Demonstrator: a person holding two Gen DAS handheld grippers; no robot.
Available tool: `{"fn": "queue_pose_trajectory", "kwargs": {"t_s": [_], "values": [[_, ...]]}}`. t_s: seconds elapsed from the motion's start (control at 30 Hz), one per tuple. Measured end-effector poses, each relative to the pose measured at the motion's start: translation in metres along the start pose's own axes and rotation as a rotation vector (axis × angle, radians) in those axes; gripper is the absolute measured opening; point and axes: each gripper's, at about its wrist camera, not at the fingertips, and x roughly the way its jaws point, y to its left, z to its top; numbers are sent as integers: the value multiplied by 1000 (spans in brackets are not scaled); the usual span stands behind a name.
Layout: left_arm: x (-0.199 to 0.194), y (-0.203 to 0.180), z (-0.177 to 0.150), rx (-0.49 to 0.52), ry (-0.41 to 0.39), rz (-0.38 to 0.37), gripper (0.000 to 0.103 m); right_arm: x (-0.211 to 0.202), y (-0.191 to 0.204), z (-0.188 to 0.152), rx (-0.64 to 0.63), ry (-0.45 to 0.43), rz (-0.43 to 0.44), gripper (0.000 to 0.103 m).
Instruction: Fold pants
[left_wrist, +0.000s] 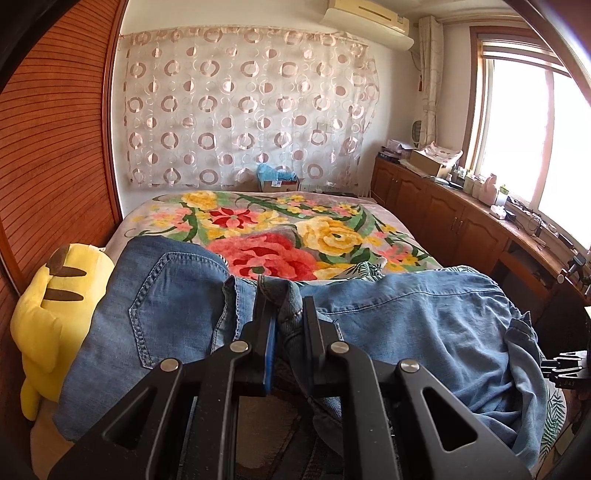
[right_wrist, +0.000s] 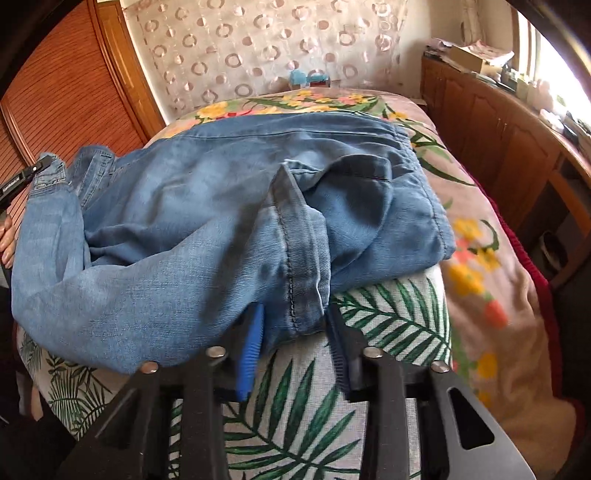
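Blue denim pants (left_wrist: 406, 317) lie crumpled across the near end of the bed; they also fill the middle of the right wrist view (right_wrist: 207, 206). My left gripper (left_wrist: 286, 306) is shut on a bunched fold of the pants near a back pocket (left_wrist: 166, 295). My right gripper (right_wrist: 293, 317) has its jaws either side of a stitched hem of the pants, with the cloth between them. The left gripper shows at the left edge of the right wrist view (right_wrist: 22, 181), holding denim.
The bed carries a floral blanket (left_wrist: 280, 236) and a leaf-print cloth (right_wrist: 295, 398) under the pants. A yellow plush toy (left_wrist: 55, 314) sits at the bed's left. Wooden cabinets (left_wrist: 443, 218) line the right wall under the window. A slatted wooden wardrobe (left_wrist: 55, 147) stands left.
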Motion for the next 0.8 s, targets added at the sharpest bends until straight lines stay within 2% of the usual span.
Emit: {"fn": "queue_pose_trajectory", "kwargs": {"t_s": [0.07, 0.17, 0.4, 0.57, 0.7, 0.8], "values": [[1, 1, 0, -6, 0, 1, 13, -2, 2, 6, -5, -2, 13, 21], [-1, 5, 3, -22, -13, 8, 13, -10, -3, 12, -14, -33, 19, 18], [-17, 11, 23, -53, -76, 24, 13, -83, -19, 32, 15, -251, -34, 16], [-28, 17, 37, -77, -123, 32, 13, -147, -24, 49, 13, -411, -110, 16], [-30, 19, 43, -95, -138, 27, 13, -178, -23, 57, 4, -484, -169, 15], [-22, 16, 46, -86, -140, 36, 13, -186, -18, 63, -12, -510, -200, 15]]}}
